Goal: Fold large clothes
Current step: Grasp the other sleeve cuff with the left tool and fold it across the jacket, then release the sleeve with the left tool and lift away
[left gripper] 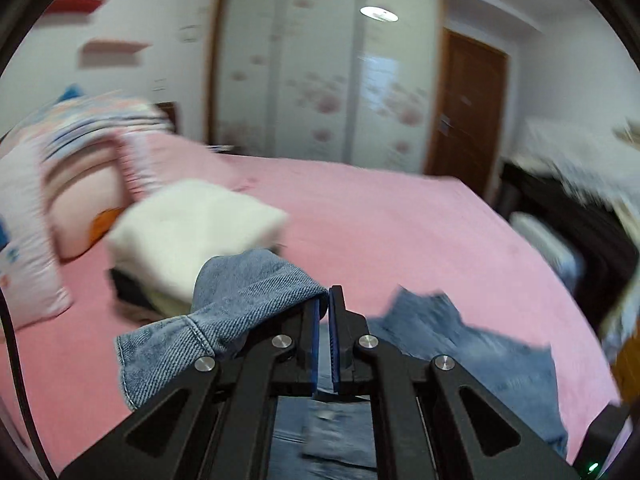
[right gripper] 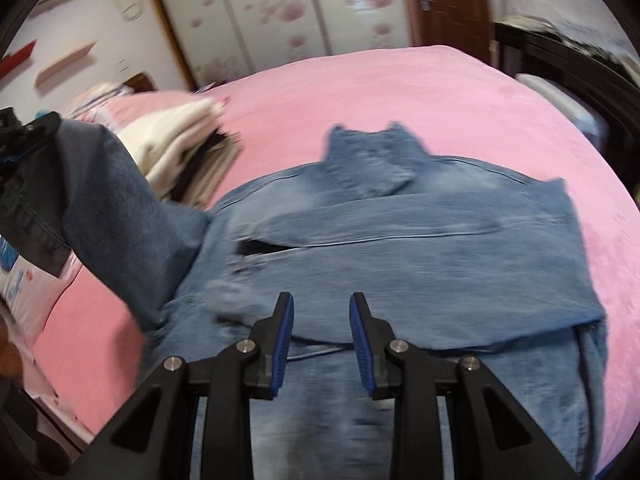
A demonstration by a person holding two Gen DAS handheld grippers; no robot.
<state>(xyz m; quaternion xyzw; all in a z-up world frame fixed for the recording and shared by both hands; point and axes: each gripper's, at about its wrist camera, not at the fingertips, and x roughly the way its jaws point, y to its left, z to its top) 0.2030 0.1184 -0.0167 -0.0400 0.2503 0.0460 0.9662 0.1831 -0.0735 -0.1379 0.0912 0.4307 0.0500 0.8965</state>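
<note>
- Left wrist view: left tool [left gripper: 324, 300] clenched, with the sleeve cuff [left gripper: 224, 312] of the denim jacket [left gripper: 480, 356] draped over its left finger; whether cloth is pinched between the pads I cannot tell, as they meet almost flush.
- Right wrist view: right tool [right gripper: 322, 308] released, its jaws standing partly apart with nothing between them, hovering over the near part of the jacket.
- Denim jacket: spread on the pink bed [right gripper: 400, 92] directly ahead of and beneath the right tool; collar [right gripper: 368, 148] at the far side, one sleeve folded across the body, the other sleeve [right gripper: 120, 216] lifted up and away to the left of the right tool, towards the left tool.
- Handling, as a judgement: denim is soft but fairly heavy and thick; it should hold a crease, drag on the plush cover, and not slip readily.
- Where to take hold, as a judgement: cuff or hem seams, where the stitched layers give the pads firm purchase.
- Also present: stack of folded clothes [left gripper: 192, 224] ahead-left of the left tool; pillows [left gripper: 60, 184] beyond it.
</note>
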